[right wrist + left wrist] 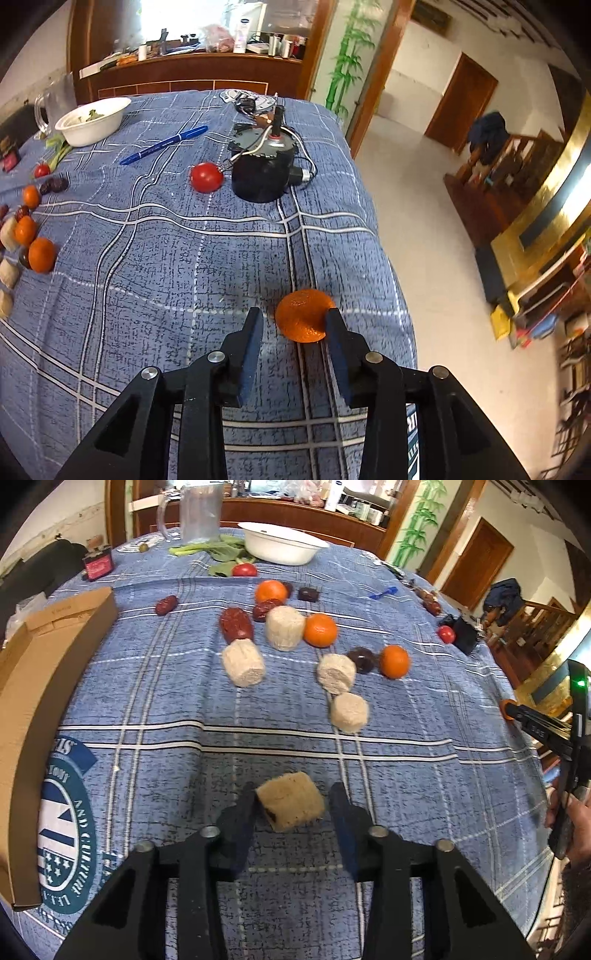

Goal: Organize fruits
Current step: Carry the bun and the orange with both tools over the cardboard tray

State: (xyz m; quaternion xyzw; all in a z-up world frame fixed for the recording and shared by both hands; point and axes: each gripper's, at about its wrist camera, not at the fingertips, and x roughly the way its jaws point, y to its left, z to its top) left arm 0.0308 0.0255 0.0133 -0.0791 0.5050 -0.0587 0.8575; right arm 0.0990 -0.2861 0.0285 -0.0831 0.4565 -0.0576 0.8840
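My left gripper is open around a tan cake block that lies on the blue cloth; the left finger touches it, the right one stands apart. Beyond it lie several pale cake rolls, oranges, red dates and dark candies. My right gripper is open over an orange near the table's right edge; the orange touches the right finger. It shows at the left wrist view's right edge. More oranges lie far left.
A cardboard box stands at the left. A white bowl, greens, a tomato and a clear jug are at the back. A black round device, a tomato and a blue pen lie ahead of the right gripper.
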